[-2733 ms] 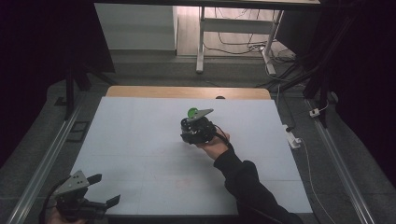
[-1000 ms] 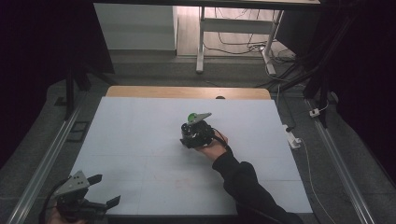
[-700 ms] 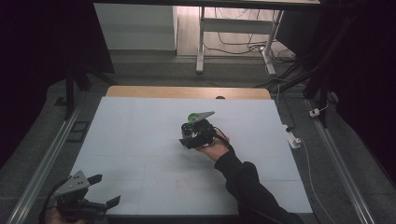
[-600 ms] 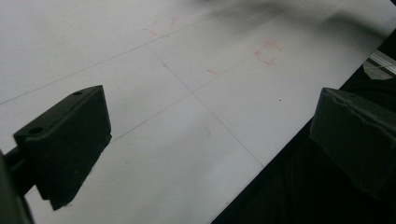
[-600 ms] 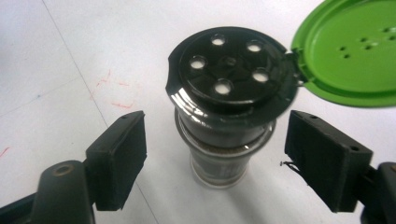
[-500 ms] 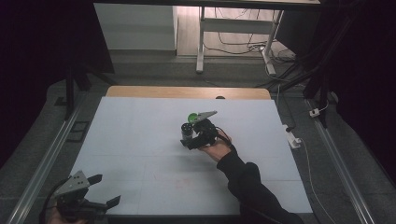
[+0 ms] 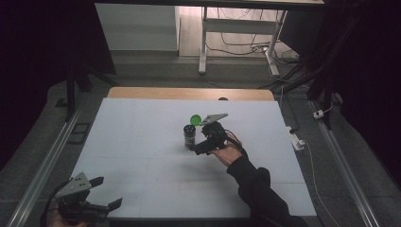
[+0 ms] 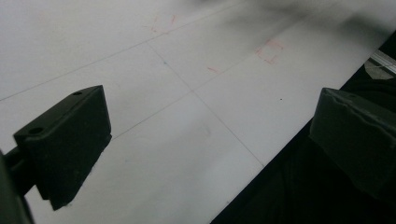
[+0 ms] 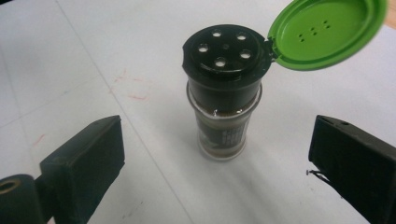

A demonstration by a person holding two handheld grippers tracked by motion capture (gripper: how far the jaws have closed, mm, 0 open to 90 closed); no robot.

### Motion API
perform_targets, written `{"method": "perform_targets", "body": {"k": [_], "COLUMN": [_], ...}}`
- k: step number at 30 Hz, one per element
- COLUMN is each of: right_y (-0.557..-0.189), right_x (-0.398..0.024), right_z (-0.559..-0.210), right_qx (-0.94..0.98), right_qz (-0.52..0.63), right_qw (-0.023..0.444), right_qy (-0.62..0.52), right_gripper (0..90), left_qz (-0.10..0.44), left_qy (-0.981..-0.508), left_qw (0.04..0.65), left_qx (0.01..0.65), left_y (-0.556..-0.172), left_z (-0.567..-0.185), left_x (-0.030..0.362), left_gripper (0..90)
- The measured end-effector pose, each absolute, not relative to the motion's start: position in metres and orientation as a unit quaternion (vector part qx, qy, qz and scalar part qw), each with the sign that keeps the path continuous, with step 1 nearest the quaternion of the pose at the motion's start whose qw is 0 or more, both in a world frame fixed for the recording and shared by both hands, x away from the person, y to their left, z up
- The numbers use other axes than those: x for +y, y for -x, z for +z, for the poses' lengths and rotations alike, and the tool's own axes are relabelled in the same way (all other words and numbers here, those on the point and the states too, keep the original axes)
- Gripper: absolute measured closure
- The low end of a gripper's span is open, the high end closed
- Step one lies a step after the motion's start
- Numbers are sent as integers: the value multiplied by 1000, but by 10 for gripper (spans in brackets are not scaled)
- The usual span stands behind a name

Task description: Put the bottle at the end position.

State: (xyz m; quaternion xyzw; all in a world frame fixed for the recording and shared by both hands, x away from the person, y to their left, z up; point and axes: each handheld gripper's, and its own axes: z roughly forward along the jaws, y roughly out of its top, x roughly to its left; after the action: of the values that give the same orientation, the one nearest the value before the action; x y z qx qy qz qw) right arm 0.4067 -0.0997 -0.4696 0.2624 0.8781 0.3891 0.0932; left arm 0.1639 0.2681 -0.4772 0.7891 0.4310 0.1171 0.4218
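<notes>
Wide white tabletop (image 7: 142, 142) across the middle of the high view, bare apart from one small jar near its centre. Dark sleeve (image 7: 255, 189) reaching in from the lower right, up to the right gripper (image 7: 201, 147) just right of centre. Left gripper (image 7: 101, 193) parked at the lower left corner, over the near edge of the tabletop, well apart from the jar; fingers (image 8: 65, 140) spread wide over bare white surface, nothing between them.

Spice shaker (image 7: 189, 134) upright at mid-frame, long axis vertical, standing free on the tabletop, just left of and slightly above the right gripper in the high view. In the right gripper view, spice shaker (image 9: 224, 116) centred ahead of the fingers (image 9: 88, 163), which have just been opening and now stand wide apart, one at each lower corner, clear of the glass on both sides. Nothing clamped. Right hand by far the nearer.

Green flip lid (image 9: 327, 32) hinged back at the upper right, black perforated top (image 9: 223, 46) exposed. Likely just released; any regrasp calling for a straight push forward to bracket the body below the cap.
</notes>
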Motion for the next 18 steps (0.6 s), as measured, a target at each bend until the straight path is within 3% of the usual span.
{"method": "perform_targets", "body": {"k": [18], "right_y": [-376], "right_x": [-128], "right_z": [-450], "right_qx": [875], "right_qz": [399], "right_qw": [102], "right_qy": [-256], "right_gripper": [0], "left_qz": [122], "left_qy": [-790], "left_qw": [400], "left_qx": [448], "left_y": [-167], "left_z": [-478], "left_x": [265], "left_gripper": [0]}}
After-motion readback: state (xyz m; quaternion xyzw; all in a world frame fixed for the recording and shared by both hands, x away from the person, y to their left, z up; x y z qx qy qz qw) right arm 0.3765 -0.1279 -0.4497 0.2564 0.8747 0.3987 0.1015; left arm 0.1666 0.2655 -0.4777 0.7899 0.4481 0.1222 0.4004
